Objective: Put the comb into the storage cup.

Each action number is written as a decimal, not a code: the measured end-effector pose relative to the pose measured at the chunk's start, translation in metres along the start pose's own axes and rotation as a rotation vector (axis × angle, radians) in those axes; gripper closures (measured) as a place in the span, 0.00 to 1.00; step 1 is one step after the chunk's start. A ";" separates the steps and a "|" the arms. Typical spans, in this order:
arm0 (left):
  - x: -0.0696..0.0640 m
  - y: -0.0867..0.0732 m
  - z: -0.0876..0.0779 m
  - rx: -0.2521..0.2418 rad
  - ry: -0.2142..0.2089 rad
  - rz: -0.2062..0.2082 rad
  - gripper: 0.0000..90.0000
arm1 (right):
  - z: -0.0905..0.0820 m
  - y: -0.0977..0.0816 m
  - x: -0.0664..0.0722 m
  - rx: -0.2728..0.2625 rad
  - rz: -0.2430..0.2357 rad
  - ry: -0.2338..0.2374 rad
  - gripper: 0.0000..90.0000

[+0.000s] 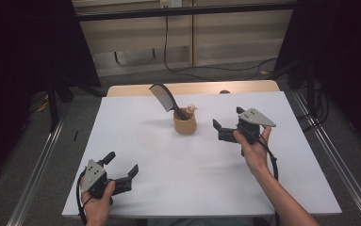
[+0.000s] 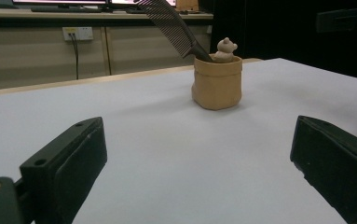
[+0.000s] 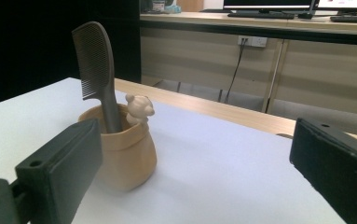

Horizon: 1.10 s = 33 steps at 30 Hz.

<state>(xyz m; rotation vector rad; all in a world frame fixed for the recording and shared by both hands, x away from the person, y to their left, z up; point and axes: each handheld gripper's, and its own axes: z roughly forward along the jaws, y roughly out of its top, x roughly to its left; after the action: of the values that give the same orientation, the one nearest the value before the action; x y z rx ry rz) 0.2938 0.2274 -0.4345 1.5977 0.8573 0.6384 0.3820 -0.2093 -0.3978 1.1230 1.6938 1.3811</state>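
Nearest the high camera, the left gripper (image 1: 121,170) is resting low at the front left of the white table (image 1: 140,141) with its jaws spread wide and nothing between them. Farther in, the right gripper (image 1: 224,123) is hovering just beside the tan cup (image 1: 184,123), jaws likewise spread and holding nothing, facing the dark comb (image 1: 165,98) that is leaning up and back out of the cup next to a small bear figure (image 1: 191,109). To lift the comb cleanly, I judge the right gripper should be closing on its handle just above the rim, well clear of the bear, and drawing it out along its lean so the cup is not tipping.
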 end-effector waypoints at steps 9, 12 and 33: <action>0.001 0.000 -0.001 0.000 0.003 0.002 0.04 | -0.018 -0.009 -0.010 -0.005 -0.017 -0.040 0.02; 0.001 0.000 -0.001 -0.001 0.004 -0.003 0.04 | -0.024 -0.013 -0.012 -0.013 -0.016 -0.060 0.00; -0.001 0.001 -0.003 -0.004 0.007 0.015 0.04 | -0.063 -0.035 -0.016 -0.056 -0.028 -0.116 0.01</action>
<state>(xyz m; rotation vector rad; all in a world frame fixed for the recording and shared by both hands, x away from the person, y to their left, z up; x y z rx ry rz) 0.2910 0.2280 -0.4331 1.6000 0.8493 0.6567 0.3255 -0.2511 -0.4187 1.1224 1.5739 1.3125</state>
